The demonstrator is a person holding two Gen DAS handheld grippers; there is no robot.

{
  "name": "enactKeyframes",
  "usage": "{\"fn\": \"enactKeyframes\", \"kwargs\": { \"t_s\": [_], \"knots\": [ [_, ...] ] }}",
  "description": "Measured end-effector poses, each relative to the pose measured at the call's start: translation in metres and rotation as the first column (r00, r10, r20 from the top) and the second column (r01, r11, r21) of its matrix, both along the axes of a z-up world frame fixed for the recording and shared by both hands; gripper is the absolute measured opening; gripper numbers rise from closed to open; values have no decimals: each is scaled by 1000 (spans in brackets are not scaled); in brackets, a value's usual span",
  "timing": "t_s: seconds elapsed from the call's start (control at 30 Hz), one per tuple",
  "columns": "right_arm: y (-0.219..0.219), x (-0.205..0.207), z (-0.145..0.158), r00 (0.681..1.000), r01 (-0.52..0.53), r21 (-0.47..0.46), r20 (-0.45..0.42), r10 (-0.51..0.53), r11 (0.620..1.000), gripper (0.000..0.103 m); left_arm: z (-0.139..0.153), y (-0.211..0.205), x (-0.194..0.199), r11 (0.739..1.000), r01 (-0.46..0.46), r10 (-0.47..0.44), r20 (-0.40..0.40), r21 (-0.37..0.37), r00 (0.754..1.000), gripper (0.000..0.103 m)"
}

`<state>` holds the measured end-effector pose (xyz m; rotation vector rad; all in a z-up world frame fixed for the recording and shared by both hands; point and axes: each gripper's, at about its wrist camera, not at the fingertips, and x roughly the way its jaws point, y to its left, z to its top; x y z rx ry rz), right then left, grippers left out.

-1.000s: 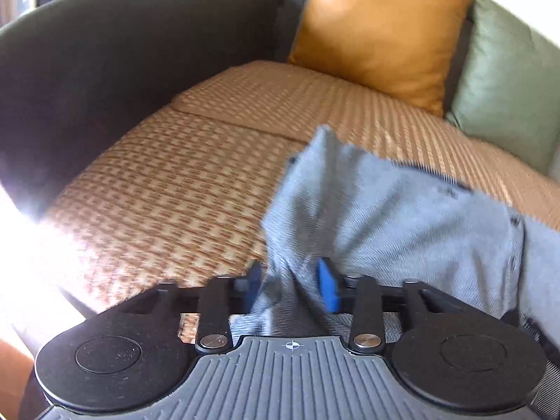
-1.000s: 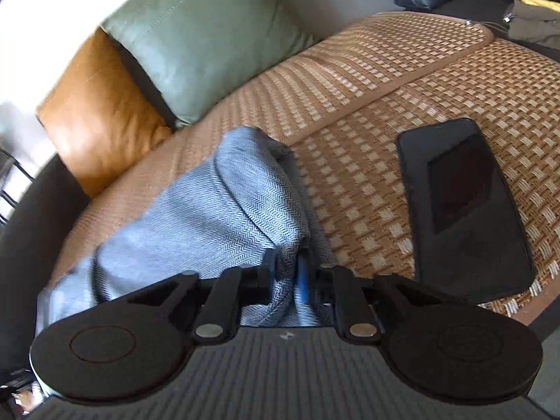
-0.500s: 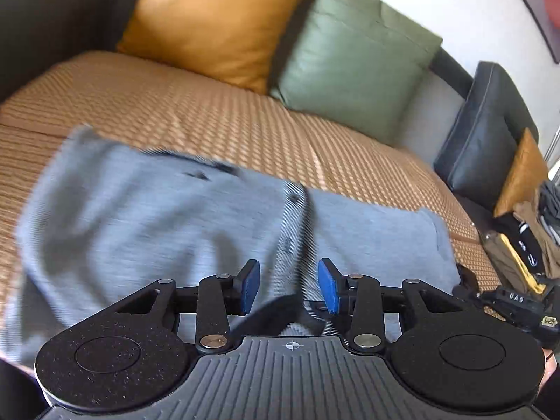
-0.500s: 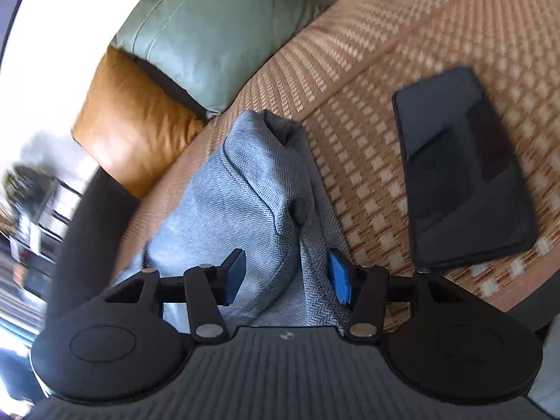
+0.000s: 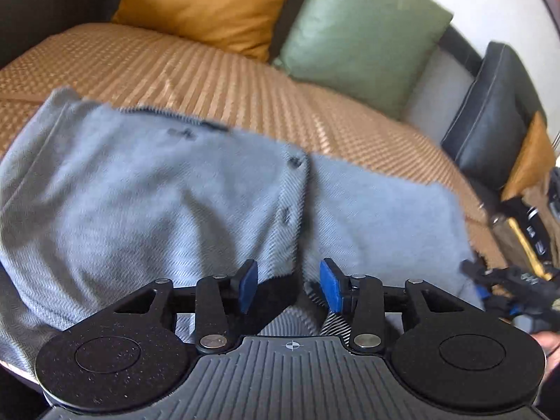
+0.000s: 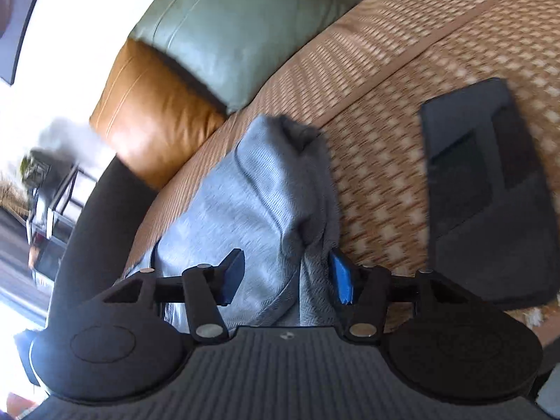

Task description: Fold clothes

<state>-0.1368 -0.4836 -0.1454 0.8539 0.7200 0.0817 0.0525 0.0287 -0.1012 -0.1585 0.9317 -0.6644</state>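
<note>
A grey herringbone garment [image 5: 140, 192] lies spread across the woven sofa mat [image 5: 217, 77], folded over itself with a buttoned edge down the middle. My left gripper [image 5: 288, 288] hovers over its near edge, jaws opening a little, blue pads apart with no cloth pinched. In the right wrist view the same garment [image 6: 252, 189] bunches into a ridge that runs between the pads of my right gripper [image 6: 285, 280], which stands open; the cloth brushes its right pad without being clamped. The right gripper [image 5: 504, 290] also shows at the far right of the left wrist view.
An orange cushion [image 5: 210, 0] and a green cushion [image 5: 360, 31] lean on the sofa back. A black phone [image 6: 490, 189] lies on the mat right of the garment. A dark armrest [image 6: 91, 231] curves on the left. Bags and clutter [image 5: 528, 220] sit past the sofa's right end.
Both grippers have let go of the garment: the right jaws opened from a pinch on the cloth. The left gripper swung rightward along the sofa, and the garment now lies flat.
</note>
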Motion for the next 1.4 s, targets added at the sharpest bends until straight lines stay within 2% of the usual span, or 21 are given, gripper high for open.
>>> {"fn": "enactKeyframes", "kwargs": {
  "t_s": [0.1, 0.3, 0.43, 0.5, 0.63, 0.67, 0.7, 0.77, 0.8, 0.9, 0.97, 1.03, 1.1, 1.17, 1.3, 1.4],
  "knots": [
    [0, 2, 0, 998, 60, -11, -5, -60, 998, 50, 6, -8, -2, 1000, 15, -16, 46, 19, 999, 59],
    [-1, -1, 4, 994, 106, -112, -2, -107, 988, 54, -20, -8, -3, 999, 18, -18, -7, 48, 1000, 59],
    [0, 10, -1, 1000, 30, -17, -2, -30, 999, 55, -19, -9, -8, 998, 20, -21, 7, 62, 1000, 60],
    [6, 14, -2, 1000, 0, -36, 4, 0, 999, 52, -14, -9, -8, 999, 36, -36, 0, 36, 999, 60],
    [2, 12, -11, 997, 73, 37, 23, -74, 997, 51, -15, -13, -8, 998, 58, -58, -10, 21, 998, 61],
    [1, 11, -12, 996, 84, 38, 19, -85, 996, 42, -21, -16, -8, 998, 60, -59, -19, 33, 998, 62],
    [-1, 11, -13, 996, 92, 33, 13, -93, 995, 32, -24, -18, -11, 996, 73, -74, 14, 44, 997, 62],
    [-6, 9, -17, 994, 106, 64, -1, -106, 992, 24, -26, -23, -18, 992, 100, -106, 69, 82, 992, 62],
    [-8, 8, -18, 994, 110, 81, -7, -110, 991, 20, -22, -24, -20, 990, 105, -112, 66, 93, 992, 62],
    [-10, 8, -20, 993, 115, 114, -20, -114, 987, 18, -9, -25, -22, 989, 143, -144, 43, 29, 989, 62],
    [-8, 9, -19, 994, 109, 105, -18, -108, 988, 18, -4, -29, -24, 988, 150, -153, 77, 43, 985, 62],
    [-8, 9, -20, 994, 111, 112, -15, -110, 987, 18, -16, -32, -23, 987, 141, -146, 72, 71, 987, 61],
    [-9, 8, -22, 993, 121, 124, -14, -120, 985, 17, -29, -36, -21, 986, 133, -140, 68, 100, 988, 54],
    [-8, 9, -21, 993, 118, 113, -16, -117, 987, 16, -31, -38, -32, 976, 158, -180, 147, 149, 973, 52],
    [-7, 15, -10, 991, 125, 115, -61, -119, 985, 12, -28, -40, -35, 974, 160, -185, 157, 161, 970, 52],
    [8, 19, 28, 994, 106, 110, -3, -106, 988, 12, -23, -30, -31, 979, 168, -183, 128, 120, 975, 53]
  ]
}}
